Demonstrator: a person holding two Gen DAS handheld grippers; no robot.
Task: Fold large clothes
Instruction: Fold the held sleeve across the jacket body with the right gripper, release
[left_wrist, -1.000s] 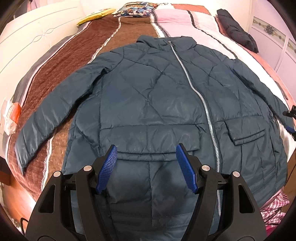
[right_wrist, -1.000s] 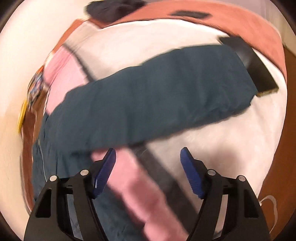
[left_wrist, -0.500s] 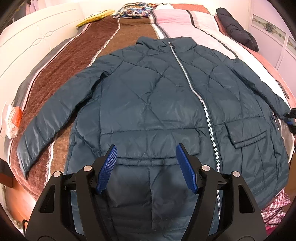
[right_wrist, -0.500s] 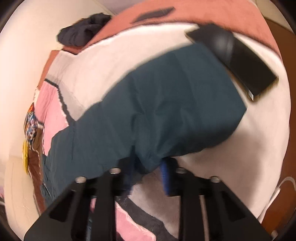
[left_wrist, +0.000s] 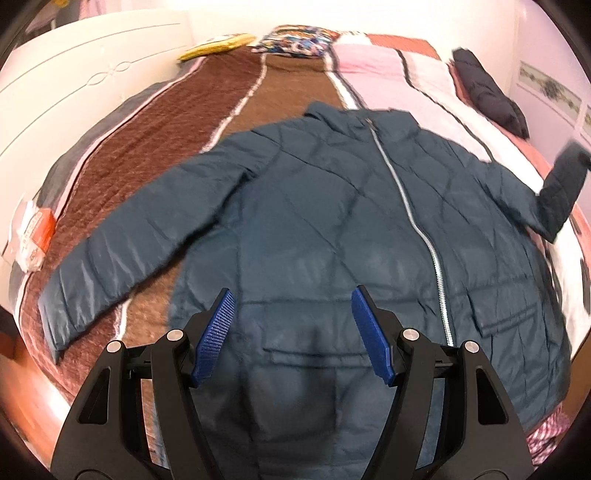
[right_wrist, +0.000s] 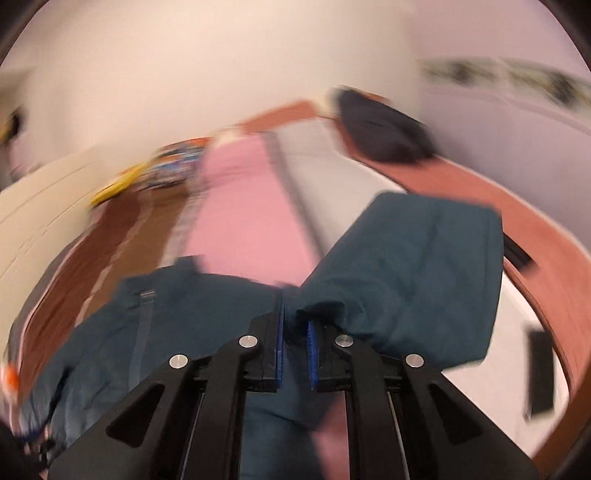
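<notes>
A dark teal quilted jacket (left_wrist: 332, 229) lies front up on the bed, zipped, collar at the far end. Its left sleeve (left_wrist: 122, 243) lies spread flat. My left gripper (left_wrist: 293, 332) is open and empty, held above the jacket's hem and pocket. My right gripper (right_wrist: 294, 339) is shut on the jacket's right sleeve (right_wrist: 413, 273) and holds it lifted off the bed. That raised sleeve also shows in the left wrist view (left_wrist: 561, 188) at the far right. The right wrist view is blurred.
The bed has a brown, pink and white striped blanket (left_wrist: 177, 147). A dark bundle of clothes (left_wrist: 487, 92) lies at the far right. Pillows (left_wrist: 295, 38) lie at the head. A black flat object (right_wrist: 539, 373) lies near the right edge. Checked cloth (left_wrist: 546, 439) lies near the hem.
My right gripper closed on the right sleeve and lifted it off the bed, swinging it up. My left gripper stayed open and moved back a little above the hem.
</notes>
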